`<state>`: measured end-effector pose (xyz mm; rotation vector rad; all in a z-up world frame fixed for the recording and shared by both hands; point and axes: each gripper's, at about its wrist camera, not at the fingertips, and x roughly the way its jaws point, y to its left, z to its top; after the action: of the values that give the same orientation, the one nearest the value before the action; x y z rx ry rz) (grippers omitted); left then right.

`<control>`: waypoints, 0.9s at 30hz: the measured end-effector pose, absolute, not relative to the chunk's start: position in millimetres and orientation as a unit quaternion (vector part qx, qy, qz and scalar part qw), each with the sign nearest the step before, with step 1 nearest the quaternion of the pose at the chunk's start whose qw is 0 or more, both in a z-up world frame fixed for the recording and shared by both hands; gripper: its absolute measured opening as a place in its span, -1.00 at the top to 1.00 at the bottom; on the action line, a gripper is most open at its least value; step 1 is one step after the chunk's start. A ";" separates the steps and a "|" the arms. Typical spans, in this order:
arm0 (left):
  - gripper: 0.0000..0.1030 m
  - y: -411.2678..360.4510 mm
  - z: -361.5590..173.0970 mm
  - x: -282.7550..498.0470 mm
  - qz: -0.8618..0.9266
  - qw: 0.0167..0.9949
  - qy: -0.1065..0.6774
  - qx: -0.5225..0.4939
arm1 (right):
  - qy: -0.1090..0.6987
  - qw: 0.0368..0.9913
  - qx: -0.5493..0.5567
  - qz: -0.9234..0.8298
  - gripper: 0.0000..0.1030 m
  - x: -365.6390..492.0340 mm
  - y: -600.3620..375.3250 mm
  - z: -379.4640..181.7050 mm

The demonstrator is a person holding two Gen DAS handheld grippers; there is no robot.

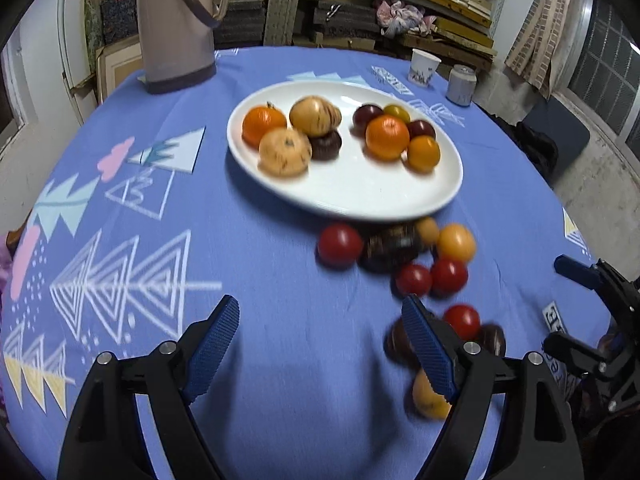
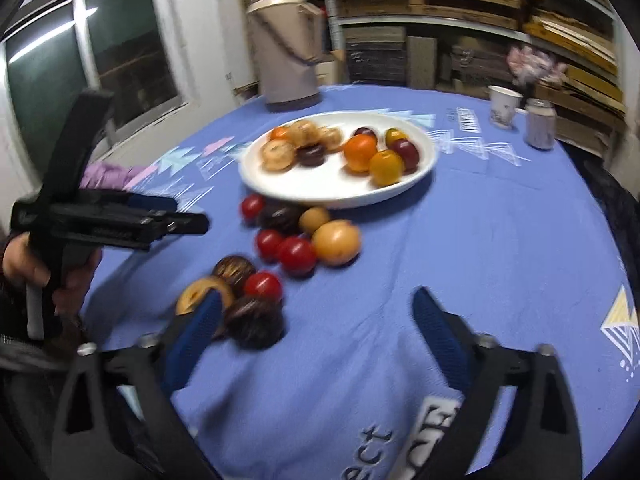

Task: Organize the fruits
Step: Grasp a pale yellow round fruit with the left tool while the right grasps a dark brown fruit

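A white oval plate on the blue tablecloth holds two groups of fruit: orange and tan ones with a dark one on the left, small dark, orange and yellow ones on the right. Loose red tomatoes, dark fruits and yellow ones lie on the cloth in front of the plate. My left gripper hangs open over bare cloth, its right finger beside the nearest fruits. My right gripper is open too, with nothing between its fingers; its left finger overlaps a tan fruit.
A tall beige thermos jug stands at the back left of the round table. A paper cup and a small can stand at the back right. Shelves of stacked boards fill the wall behind. A hand holds the other gripper.
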<state>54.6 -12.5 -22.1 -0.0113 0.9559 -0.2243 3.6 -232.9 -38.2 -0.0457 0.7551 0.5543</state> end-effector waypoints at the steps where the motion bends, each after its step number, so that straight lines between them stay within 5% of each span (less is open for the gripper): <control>1: -0.64 -11.9 -23.1 51.7 -0.107 0.882 0.460 -0.005 | 0.371 0.887 -0.033 0.272 -0.48 2.4 -228.5 -41.3; 13: -0.68 -1.8 -22.8 44.6 -0.092 0.882 0.461 -0.011 | 0.395 0.864 -0.122 0.288 -0.39 1.5 -183.0 -71.9; 14: -0.68 -2.4 -22.9 44.4 -0.093 0.882 0.461 -0.010 | 0.395 0.863 -0.122 0.290 -0.34 3.3 -181.7 -72.3; 16: -0.68 -3.4 -22.9 42.9 -0.097 0.882 0.462 -0.008 | 0.403 0.858 -0.119 0.296 0.17 9.0 -177.6 -75.9; 27: -0.68 -15.5 -20.0 27.1 -0.150 0.871 0.467 -0.019 | 0.407 0.863 -0.082 0.289 0.19 11.9 -197.2 -75.6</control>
<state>27.1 -15.5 -20.0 -0.0397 0.9762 -0.3128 11.8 -197.2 -75.6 -0.1711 0.8532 0.6056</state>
